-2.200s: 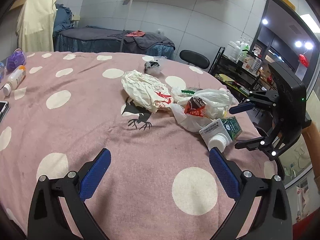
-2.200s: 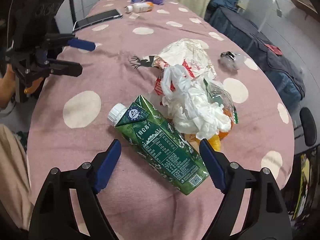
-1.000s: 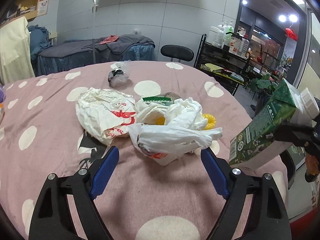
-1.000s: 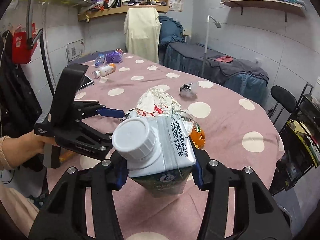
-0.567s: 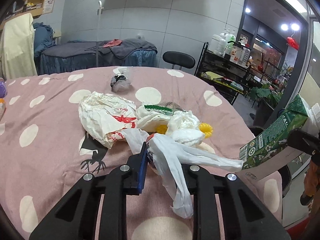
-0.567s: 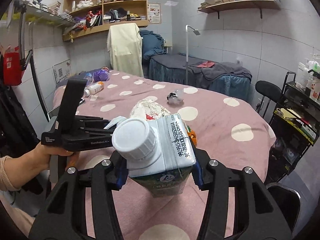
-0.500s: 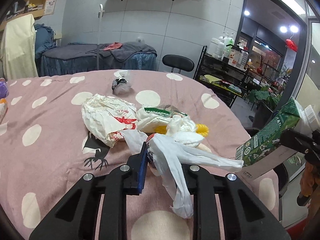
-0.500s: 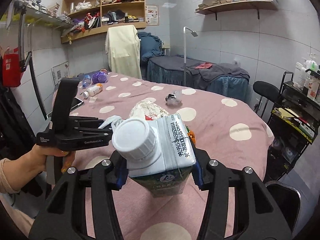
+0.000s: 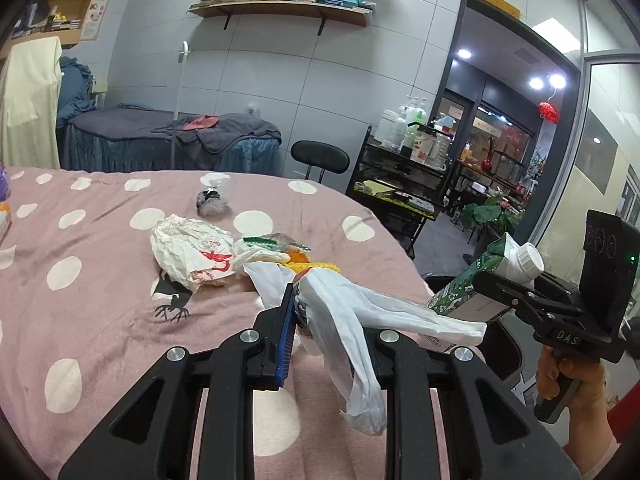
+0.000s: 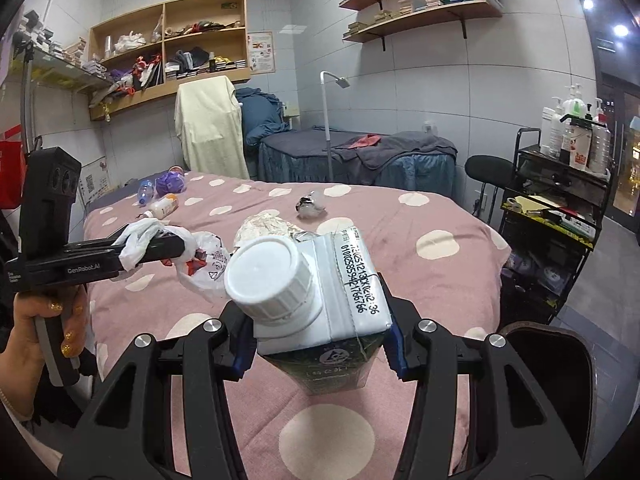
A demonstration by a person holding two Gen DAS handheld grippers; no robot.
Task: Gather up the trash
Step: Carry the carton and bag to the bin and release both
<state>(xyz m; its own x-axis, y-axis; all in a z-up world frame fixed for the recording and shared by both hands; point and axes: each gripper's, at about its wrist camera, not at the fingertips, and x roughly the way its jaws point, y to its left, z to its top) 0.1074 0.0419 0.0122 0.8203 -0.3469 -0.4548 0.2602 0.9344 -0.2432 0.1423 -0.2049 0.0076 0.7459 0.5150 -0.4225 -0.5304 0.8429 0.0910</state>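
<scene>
We see a white plastic bag (image 9: 352, 312) with red print, pinched and lifted off the pink spotted cover, its thin twisted ends trailing right and hanging down toward us. To the right, off the near right edge of the cover, a green carton (image 10: 332, 304) with a white screw cap is held up in the air, cap end up and tilted right. Left of centre lies a crumpled white paper bag (image 9: 188, 252) with red markings. Just right of it sits a heap of white plastic, a green strip and yellow-orange scraps (image 9: 280, 250). Farther back, a small clear wrapper (image 9: 212, 202) with something dark inside lies alone.
</scene>
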